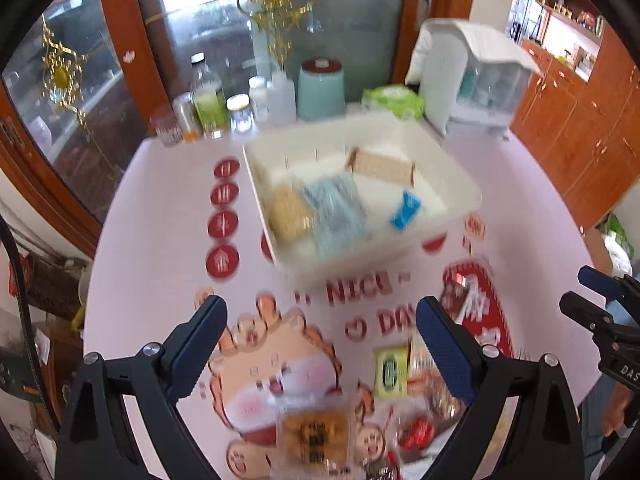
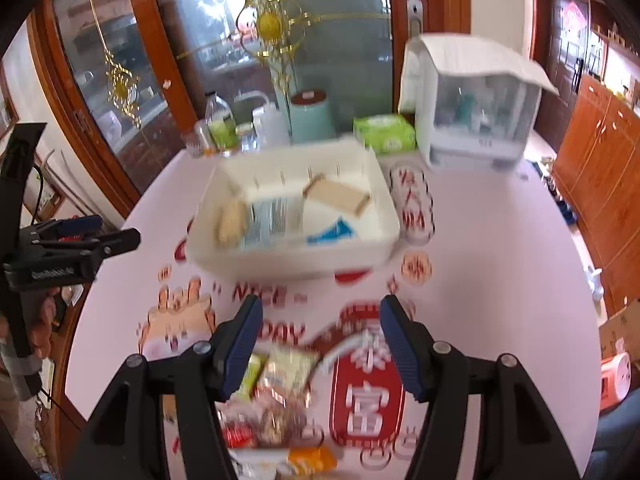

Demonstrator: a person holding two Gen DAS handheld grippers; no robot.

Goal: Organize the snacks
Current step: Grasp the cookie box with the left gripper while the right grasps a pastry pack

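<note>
A white bin (image 1: pixel 460 204) (image 2: pixel 384 240) stands mid-table and holds a cracker pack (image 1: pixel 384 166) (image 2: pixel 336 196), a pale blue packet (image 1: pixel 336 212) (image 2: pixel 272 216), a tan biscuit pack (image 1: pixel 288 212) (image 2: pixel 232 220) and a small blue wrapper (image 1: pixel 406 210) (image 2: pixel 332 234). Loose snacks lie at the near edge: a yellow-green packet (image 1: pixel 390 372) (image 2: pixel 250 376), a brown biscuit pack (image 1: pixel 314 436), a glossy pack (image 2: pixel 286 372) and a red sweet (image 1: pixel 418 434). My left gripper (image 1: pixel 322 330) (image 2: pixel 100 236) hangs open above them, empty. My right gripper (image 2: pixel 320 332) (image 1: pixel 588 292) is open too, nothing between its pads.
Bottles and jars (image 1: pixel 208 108) (image 2: pixel 220 124), a teal canister (image 1: pixel 320 90) (image 2: pixel 312 118), a green tissue pack (image 1: pixel 394 100) (image 2: pixel 384 132) and a covered white appliance (image 1: pixel 476 76) (image 2: pixel 476 108) line the table's far edge. Wooden cabinets (image 1: pixel 580 128) stand right.
</note>
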